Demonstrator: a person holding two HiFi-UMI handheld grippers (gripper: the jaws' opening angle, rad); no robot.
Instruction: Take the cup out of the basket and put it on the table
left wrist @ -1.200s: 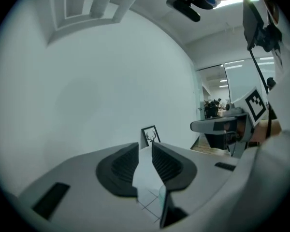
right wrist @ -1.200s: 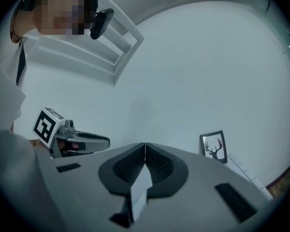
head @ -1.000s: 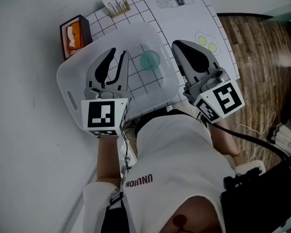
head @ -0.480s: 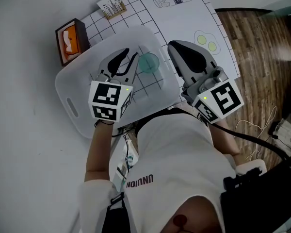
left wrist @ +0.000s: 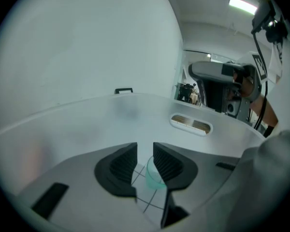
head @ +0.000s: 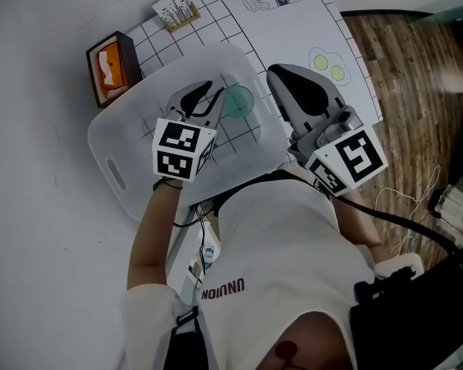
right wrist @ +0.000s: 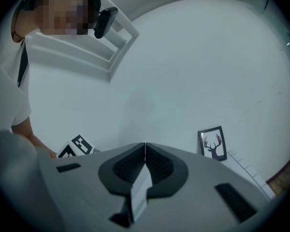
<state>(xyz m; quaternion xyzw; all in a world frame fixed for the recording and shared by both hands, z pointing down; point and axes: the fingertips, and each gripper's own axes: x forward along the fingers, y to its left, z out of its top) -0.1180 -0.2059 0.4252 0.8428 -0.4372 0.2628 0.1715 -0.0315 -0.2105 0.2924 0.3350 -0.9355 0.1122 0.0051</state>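
Note:
A translucent teal cup (head: 238, 101) stands inside the white plastic basket (head: 127, 141), on the basket's right side. My left gripper (head: 214, 93) reaches into the basket, and its tips are right beside the cup. In the left gripper view the left gripper (left wrist: 145, 161) is open with a narrow gap, and the cup (left wrist: 154, 177) shows through that gap just past the fingertips. My right gripper (head: 293, 79) hovers outside the basket's right wall, over the gridded mat. The right gripper (right wrist: 145, 151) is shut on nothing.
An orange box (head: 109, 62) sits behind the basket on the left. A small card stand (head: 175, 8) and a framed deer picture (right wrist: 212, 143) stand at the mat's far edge. The table's right edge (head: 363, 68) drops to wooden floor.
My left gripper has moved forward and to the right inside the basket, up to the cup, and its jaws have narrowed. The right gripper has barely moved.

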